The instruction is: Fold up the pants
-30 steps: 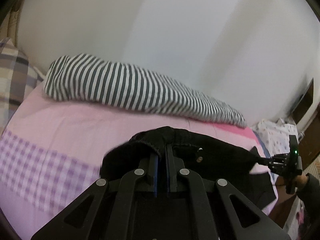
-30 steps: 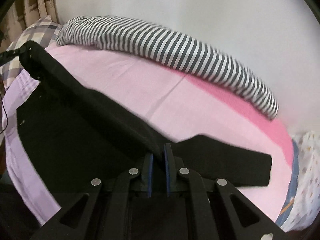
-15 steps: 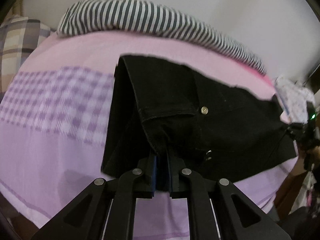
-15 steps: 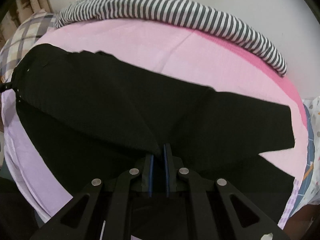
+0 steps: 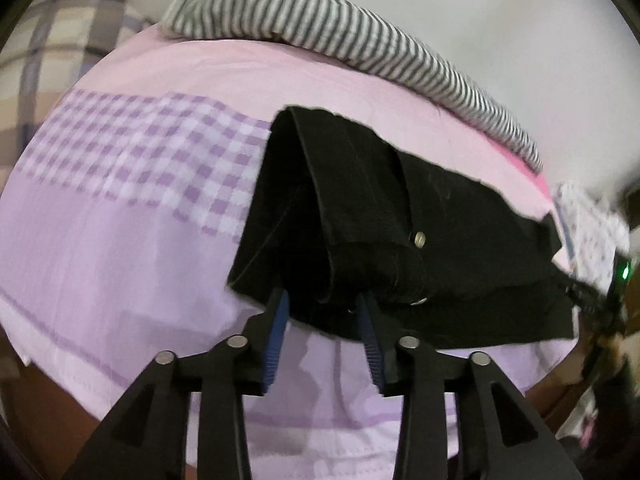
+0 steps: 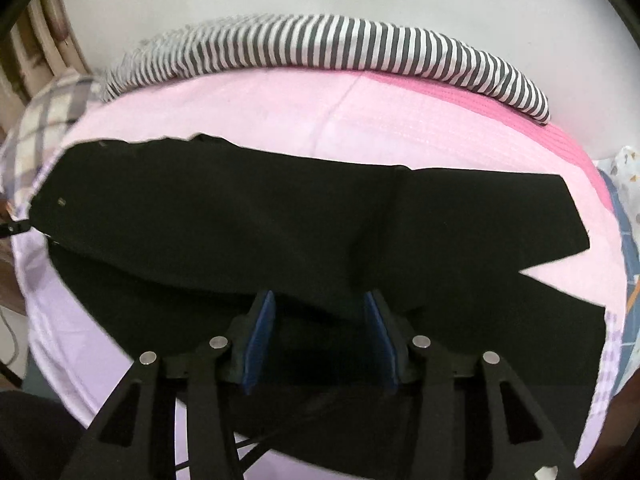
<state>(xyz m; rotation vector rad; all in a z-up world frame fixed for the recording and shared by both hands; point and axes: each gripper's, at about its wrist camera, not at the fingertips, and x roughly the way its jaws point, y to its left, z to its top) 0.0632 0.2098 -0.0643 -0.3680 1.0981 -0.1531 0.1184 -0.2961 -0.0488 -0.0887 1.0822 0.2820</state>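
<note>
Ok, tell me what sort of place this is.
Most likely a bedroom: the black pants lie on a bed with a pink and lilac sheet, a striped bolster along the wall, and a plaid pillow at one end.

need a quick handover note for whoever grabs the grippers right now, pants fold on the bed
Left gripper: open, jaws apart at the waistband end of the black pants, gripping nothing.
Right gripper: open too, at the near edge of the pants, around mid-leg.
Pants: lying on the pink and purple bedsheet, one leg laid over the other, hem ends not lined up. Striped pillow lies behind them, apart.
Done: lengthwise fold laid down.
Left: probably square up the legs, then fold hems toward the waist.
</note>
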